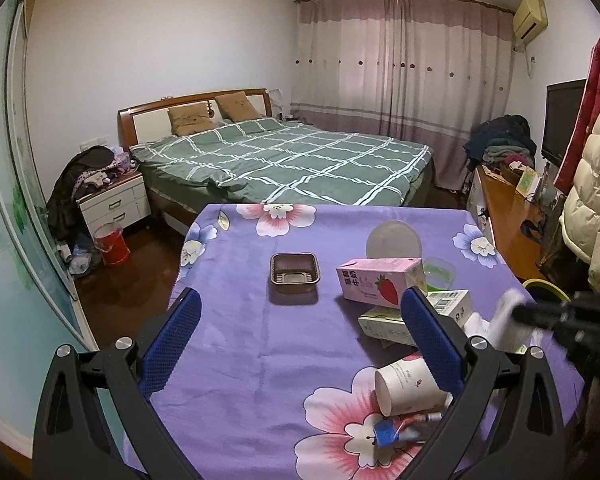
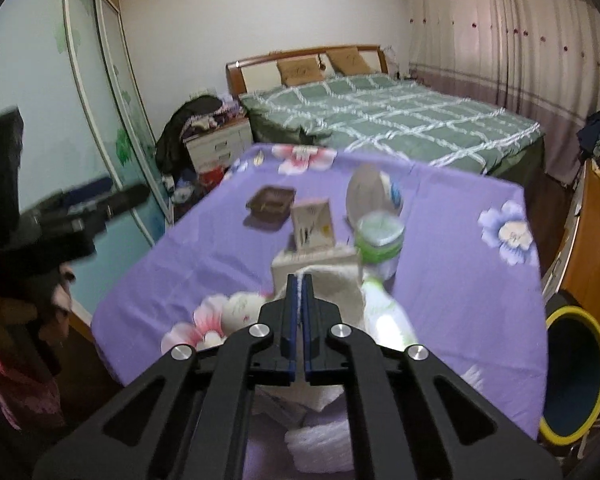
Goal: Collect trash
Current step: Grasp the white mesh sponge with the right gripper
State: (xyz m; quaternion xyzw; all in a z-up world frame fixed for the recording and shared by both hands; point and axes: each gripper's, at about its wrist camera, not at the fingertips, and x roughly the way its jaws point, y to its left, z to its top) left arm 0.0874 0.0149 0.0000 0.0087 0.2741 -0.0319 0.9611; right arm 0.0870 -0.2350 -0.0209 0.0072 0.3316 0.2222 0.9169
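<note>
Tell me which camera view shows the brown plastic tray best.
The left wrist view: the brown plastic tray is sharp, unblocked and lying alone on the purple cloth. The right wrist view shows it smaller and blurred, behind the cartons.

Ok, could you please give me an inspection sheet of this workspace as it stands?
Surface: purple floral tablecloth, lying flat.
Job's things: brown tray, strawberry milk carton, tipped paper cup, white tissue; yellow-rimmed bin beside the table.
Clutter: blue scrap by the cup.
Grippers: left gripper open, empty; right gripper shut, apparently on the tissue.
Cables: nothing seen on the table.
Surroundings: bed, curtains, piled nightstand.
</note>
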